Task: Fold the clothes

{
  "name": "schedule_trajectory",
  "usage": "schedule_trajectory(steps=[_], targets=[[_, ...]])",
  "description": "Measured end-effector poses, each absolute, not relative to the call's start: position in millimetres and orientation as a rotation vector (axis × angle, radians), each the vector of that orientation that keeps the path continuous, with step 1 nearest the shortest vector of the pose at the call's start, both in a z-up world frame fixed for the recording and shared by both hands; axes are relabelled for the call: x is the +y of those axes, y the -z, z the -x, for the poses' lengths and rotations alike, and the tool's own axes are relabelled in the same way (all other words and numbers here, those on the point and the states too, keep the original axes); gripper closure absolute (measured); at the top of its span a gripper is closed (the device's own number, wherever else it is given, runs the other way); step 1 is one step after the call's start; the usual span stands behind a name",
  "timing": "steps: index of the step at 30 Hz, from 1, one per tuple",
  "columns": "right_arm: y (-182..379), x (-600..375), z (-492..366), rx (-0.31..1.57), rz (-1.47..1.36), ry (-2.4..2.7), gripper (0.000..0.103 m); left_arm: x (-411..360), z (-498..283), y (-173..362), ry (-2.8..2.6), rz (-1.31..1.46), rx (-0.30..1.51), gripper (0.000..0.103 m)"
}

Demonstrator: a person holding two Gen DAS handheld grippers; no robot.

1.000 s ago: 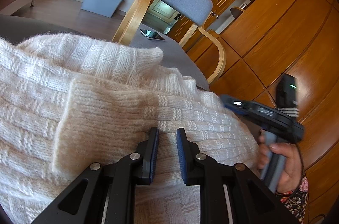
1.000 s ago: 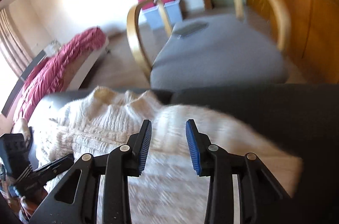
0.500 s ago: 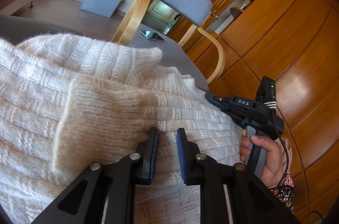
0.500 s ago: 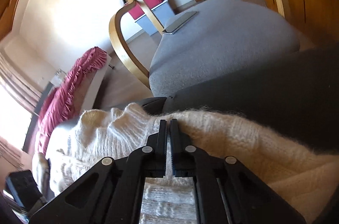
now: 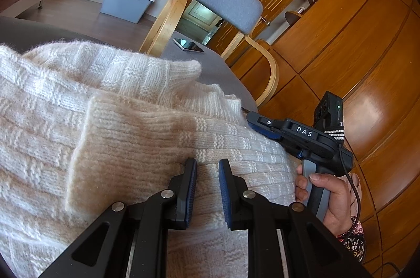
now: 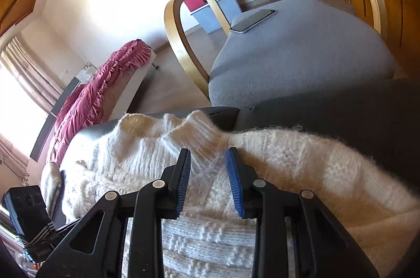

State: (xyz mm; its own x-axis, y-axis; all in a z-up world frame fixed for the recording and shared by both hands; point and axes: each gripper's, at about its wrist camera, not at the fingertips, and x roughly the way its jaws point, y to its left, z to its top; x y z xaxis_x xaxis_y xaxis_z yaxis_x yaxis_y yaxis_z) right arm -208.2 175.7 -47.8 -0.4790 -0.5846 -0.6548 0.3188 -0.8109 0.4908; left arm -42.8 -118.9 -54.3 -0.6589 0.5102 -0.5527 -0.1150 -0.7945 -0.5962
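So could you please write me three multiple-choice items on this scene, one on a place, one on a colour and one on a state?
1. Where does the flat dark phone lie?
A. on the grey seat of the wooden armchair
B. on the cream knitted sweater
C. on the floor

2. What colour are the ribbed pads inside the right gripper's fingers?
A. red
B. blue
C. white

3. How do the left gripper's jaws stand?
A. clamped on a sleeve
B. shut on nothing
C. open, with the cream knitted sweater showing between them

Answers: 1 A, the phone rests near the seat's far edge in both views; 2 B, both pads show blue in the right wrist view; 3 C, a clear gap separates the pads in the left wrist view.
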Motion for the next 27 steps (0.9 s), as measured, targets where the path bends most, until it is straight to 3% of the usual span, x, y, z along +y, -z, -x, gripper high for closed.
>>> schedule_trajectory(steps=[9, 13, 18, 20, 24, 27], targets=[[41.2, 158.4, 182.1, -0.239, -1.220, 2.317, 0.072, -119.2, 13.6, 52.4, -2.511, 1.062, -0.790, 0.085], [36.7, 150.1, 171.1, -0.161, -1.240, 2.332, 0.071, -100.4, 11.4, 24.7, -2.668, 1.170, -0.533, 0.085], [16.5, 126.9, 172.4, -0.078, -1.215, 2.336, 0.071, -74.4, 36.8, -38.7, -2.910, 0.957, -0.058, 0.080], [15.6, 113.8, 184.5, -0.050, -1.241, 2.321, 0.071, -76.1, 70.7, -40.9, -2.878, 1.037, -0.160, 0.080], [25.4, 111.9, 205.6, -0.242, -1.231, 2.296, 0.071, -104.0, 122.9, 1.3, -2.755, 1.230, -0.638, 0.080], [23.0, 118.0, 198.0, -0.312, -1.117, 2.267, 0.071, -120.2, 118.9, 37.1, -2.812, 1.125, -0.704, 0.081]])
